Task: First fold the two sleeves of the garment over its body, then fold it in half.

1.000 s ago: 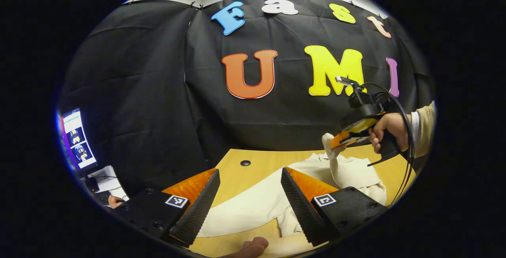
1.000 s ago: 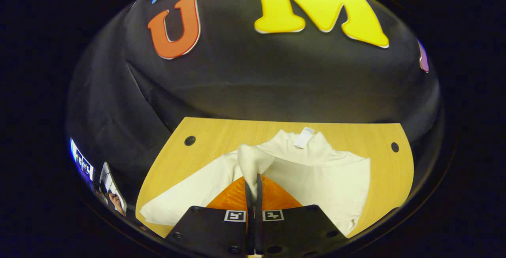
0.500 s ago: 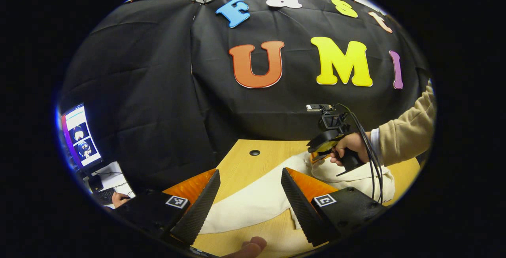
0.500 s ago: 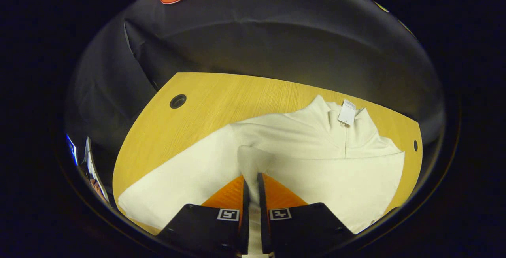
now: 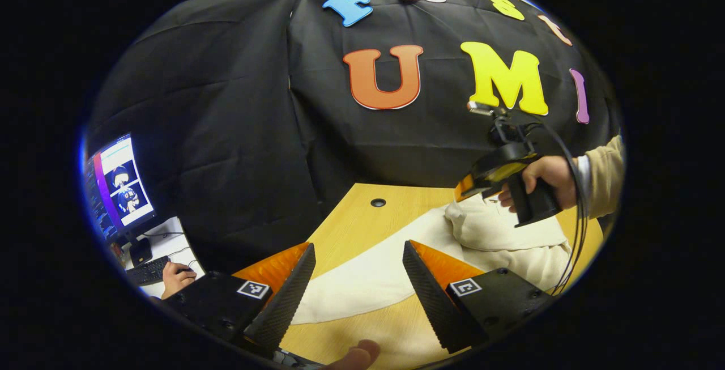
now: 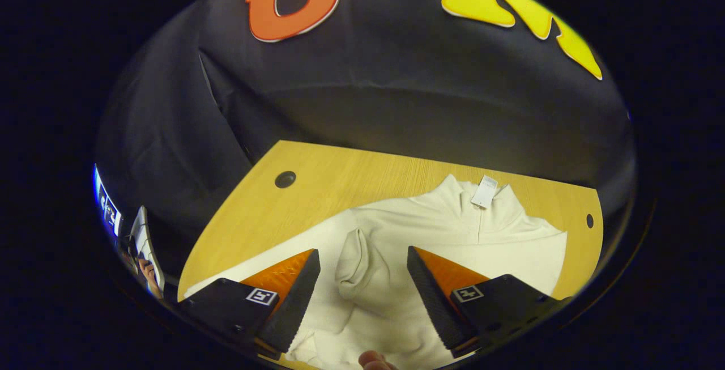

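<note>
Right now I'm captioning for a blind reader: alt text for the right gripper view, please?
The open right gripper hovers over a cream garment on a wooden table; one sleeve lies folded onto its body between the fingers, and the collar tag points away.

Left claw [image 5: 357,279]: two wedge-shaped fingers with ribbed inner faces, mounted on black blocks. Each block carries a small square black-and-white marker and several round screw heads. A fingertip shows at the near edge, just below the fingers.

Right claw [image 6: 362,288]: same build, marker square on each block.

In the left gripper view, right claw [image 5: 460,188] has a yellow-and-black body, black pistol handle, small camera on a stalk on top, and black cables looping down. Hand [image 5: 544,177] on the handle; beige sleeve [image 5: 603,180], white cuff beneath.
</note>
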The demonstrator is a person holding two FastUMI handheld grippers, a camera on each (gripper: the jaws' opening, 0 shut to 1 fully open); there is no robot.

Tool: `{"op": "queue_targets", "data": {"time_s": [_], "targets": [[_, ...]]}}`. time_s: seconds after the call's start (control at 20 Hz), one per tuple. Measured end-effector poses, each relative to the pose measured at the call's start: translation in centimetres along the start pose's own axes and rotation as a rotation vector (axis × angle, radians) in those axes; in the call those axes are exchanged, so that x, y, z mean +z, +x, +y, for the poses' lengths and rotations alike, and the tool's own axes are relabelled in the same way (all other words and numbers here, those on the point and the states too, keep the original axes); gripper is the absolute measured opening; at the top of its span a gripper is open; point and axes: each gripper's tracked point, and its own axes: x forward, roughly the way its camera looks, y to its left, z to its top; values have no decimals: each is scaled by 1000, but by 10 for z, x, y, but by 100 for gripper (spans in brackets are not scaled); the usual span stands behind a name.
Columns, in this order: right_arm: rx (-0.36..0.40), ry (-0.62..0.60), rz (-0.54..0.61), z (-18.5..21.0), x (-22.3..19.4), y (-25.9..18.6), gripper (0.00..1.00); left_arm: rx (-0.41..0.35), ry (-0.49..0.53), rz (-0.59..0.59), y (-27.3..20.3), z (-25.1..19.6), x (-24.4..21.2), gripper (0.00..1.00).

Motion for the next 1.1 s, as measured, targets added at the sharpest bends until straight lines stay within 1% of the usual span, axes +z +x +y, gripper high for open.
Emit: {"op": "queue_targets", "data": {"time_s": [0.05, 0.1, 0.2, 0.3, 0.35, 0.4, 0.45, 0.5, 0.65, 0.75, 0.9, 0.95, 1.05, 1.1], "targets": [[-3, -18, -25, -8, 5, -15, 94, 9, -10, 14, 2, 2, -4, 99], [-5, -38, -51, -16, 11, -33, 97, 21, -23, 29, 2, 6, -9, 99], [-14, -57, -91, -34, 15, -71, 97, 61, -54, 60, 6, 18, -21, 99], [-17, -41, -139, -55, 18, -107, 97, 109, -105, 87, 10, 30, -37, 99], [-17, -32, -158, -65, 17, -124, 94, 132, -136, 116, 12, 37, -49, 99], [-10, -25, -172, -72, 13, -140, 97, 159, -160, 152, 13, 47, -62, 99], [-13, -21, -180, -81, 10, -152, 94, 189, -177, 183, 12, 55, -73, 99], [-15, -29, -179, -90, 1, -163, 96, 220, -188, 211, 12, 67, -84, 99], [-26, -83, -153, -113, -20, -182, 96, 295, -213, 281, 20, 94, -114, 99], [-38, -98, -126, -128, -38, -189, 97, 323, -236, 326, 26, 106, -132, 99], [-24, -58, -80, -130, -64, -198, 97, 337, -286, 400, 38, 110, -156, 100], [-20, -44, -63, -128, -71, -200, 96, 336, -303, 447, 42, 110, -169, 99], [-15, -33, -40, -125, -82, -202, 97, 362, -368, 517, 46, 113, -189, 99], [-11, -38, -28, -123, -89, -203, 94, 368, -416, 538, 49, 112, -197, 99]]}}
